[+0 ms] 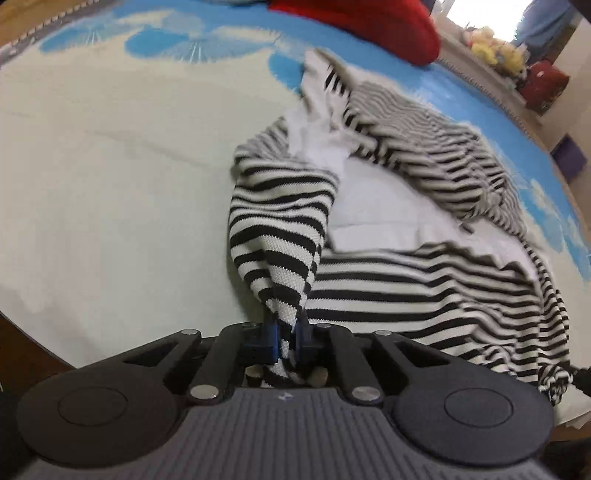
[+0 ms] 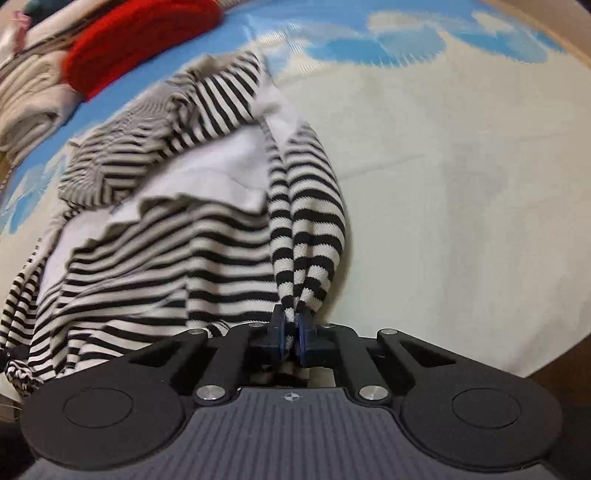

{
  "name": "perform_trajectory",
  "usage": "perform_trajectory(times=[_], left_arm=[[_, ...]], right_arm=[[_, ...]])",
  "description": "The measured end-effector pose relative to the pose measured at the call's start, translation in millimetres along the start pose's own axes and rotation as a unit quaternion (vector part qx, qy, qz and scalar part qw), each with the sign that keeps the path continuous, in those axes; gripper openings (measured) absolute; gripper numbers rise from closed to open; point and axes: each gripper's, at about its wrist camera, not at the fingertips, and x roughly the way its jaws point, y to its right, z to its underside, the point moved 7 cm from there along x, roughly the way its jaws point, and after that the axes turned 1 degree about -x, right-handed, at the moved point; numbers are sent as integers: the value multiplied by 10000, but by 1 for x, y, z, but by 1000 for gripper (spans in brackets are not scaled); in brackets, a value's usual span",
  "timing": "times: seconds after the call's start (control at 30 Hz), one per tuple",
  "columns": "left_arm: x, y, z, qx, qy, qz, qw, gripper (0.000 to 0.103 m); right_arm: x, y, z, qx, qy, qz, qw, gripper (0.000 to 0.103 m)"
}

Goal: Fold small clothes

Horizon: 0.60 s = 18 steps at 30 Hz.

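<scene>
A black-and-white striped knit garment with a white inner panel [image 1: 388, 288] lies rumpled on the bed. My left gripper [image 1: 286, 332] is shut on a bunched striped corner of it, and the cloth runs up from the fingers. In the right wrist view the same garment [image 2: 177, 251] spreads to the left. My right gripper [image 2: 291, 328] is shut on another bunched striped corner. Both held corners are lifted, and the rest drapes back onto the sheet.
The bed sheet is pale cream [image 1: 110, 203] with blue cloud prints at the far side [image 2: 388, 44]. A red garment [image 1: 369, 26] lies beyond the striped one, also in the right wrist view [image 2: 140, 40]. Folded pale clothes [image 2: 26, 99] are stacked at far left.
</scene>
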Motion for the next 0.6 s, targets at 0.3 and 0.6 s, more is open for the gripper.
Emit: perform_trajectory(times=[0.3, 0.6], left_arm=[[-8, -3, 12, -124, -436, 231, 9987, 12], [6, -10, 12, -361, -619, 118, 9974, 31]], right_arm=[[-29, 14, -2, 245, 197, 169, 9994, 6], [-4, 20, 10, 484, -386, 242, 9978, 38]])
